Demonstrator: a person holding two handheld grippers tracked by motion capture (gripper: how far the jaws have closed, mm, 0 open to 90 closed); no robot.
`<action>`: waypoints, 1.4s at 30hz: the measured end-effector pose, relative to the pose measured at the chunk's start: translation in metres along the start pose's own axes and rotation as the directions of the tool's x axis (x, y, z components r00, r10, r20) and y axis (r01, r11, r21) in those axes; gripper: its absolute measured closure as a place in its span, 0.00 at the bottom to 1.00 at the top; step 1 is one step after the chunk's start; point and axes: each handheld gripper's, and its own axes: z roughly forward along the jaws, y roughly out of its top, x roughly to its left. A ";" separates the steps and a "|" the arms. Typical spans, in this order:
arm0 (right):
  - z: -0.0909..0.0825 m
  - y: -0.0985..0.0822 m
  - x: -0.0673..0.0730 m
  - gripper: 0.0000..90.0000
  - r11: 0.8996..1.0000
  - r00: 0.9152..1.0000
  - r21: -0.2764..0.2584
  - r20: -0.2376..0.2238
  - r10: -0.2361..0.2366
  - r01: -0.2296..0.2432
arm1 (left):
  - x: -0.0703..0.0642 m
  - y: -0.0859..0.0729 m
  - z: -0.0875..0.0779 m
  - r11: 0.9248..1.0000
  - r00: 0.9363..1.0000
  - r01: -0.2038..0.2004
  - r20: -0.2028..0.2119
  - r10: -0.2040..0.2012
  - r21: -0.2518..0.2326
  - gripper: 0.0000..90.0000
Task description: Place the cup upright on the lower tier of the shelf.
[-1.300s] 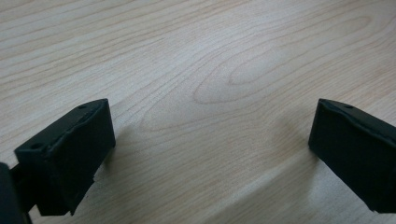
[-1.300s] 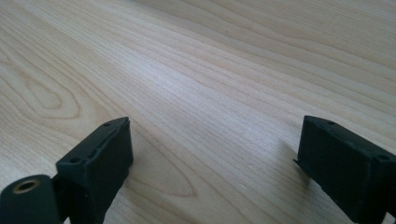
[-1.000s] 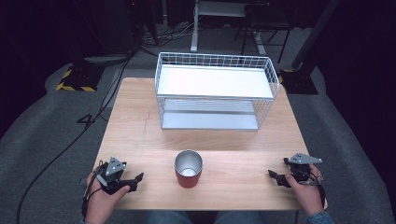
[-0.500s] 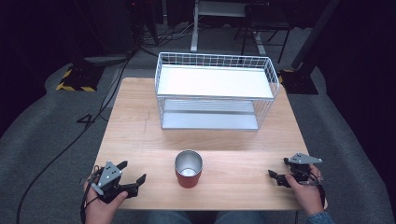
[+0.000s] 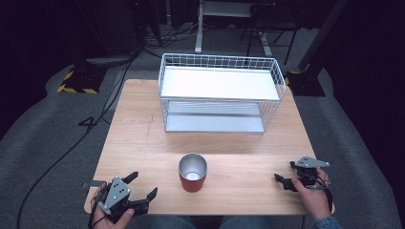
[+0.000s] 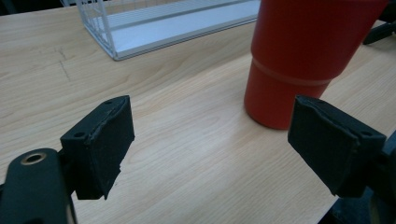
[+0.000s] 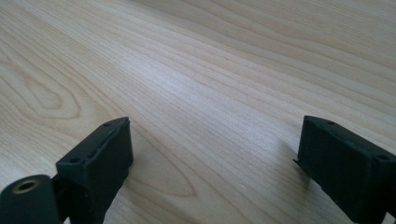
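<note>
The wooden table [image 5: 143,138] carries a white wire rack [image 5: 219,95] at its far half, its lower shelf partly hidden behind mesh. The red cup [image 5: 193,172] stands upright near the front edge, cut off above in the left gripper view. The left gripper [image 5: 142,187] at the front-left corner and the right gripper [image 5: 285,174] near the right edge both have jaws spread, holding nothing, with bare wood between each and the cup.

Red cup [image 5: 193,173], white wire rack [image 5: 219,92], pale wood-grain table [image 5: 143,143], black claws

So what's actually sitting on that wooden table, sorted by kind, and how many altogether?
Red cup: 1
White wire rack: 1
Hand-held gripper: 2, the left and the right, each with jaws apart
Total: 4
</note>
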 end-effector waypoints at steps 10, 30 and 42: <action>0.000 0.000 0.000 0.11 1.000 1.000 0.000 0.000 0.000 0.000 | -0.022 0.002 0.012 1.000 0.997 -0.013 0.074 0.013 0.000 0.17; 0.000 0.000 0.000 0.11 1.000 1.000 0.000 0.001 0.000 0.000 | -0.048 0.001 0.055 0.997 0.993 -0.018 0.114 0.010 0.072 0.17; 0.000 0.000 0.000 0.11 1.000 1.000 0.001 0.003 0.000 0.000 | -0.051 -0.001 0.079 0.993 0.990 0.036 0.132 -0.050 0.110 0.17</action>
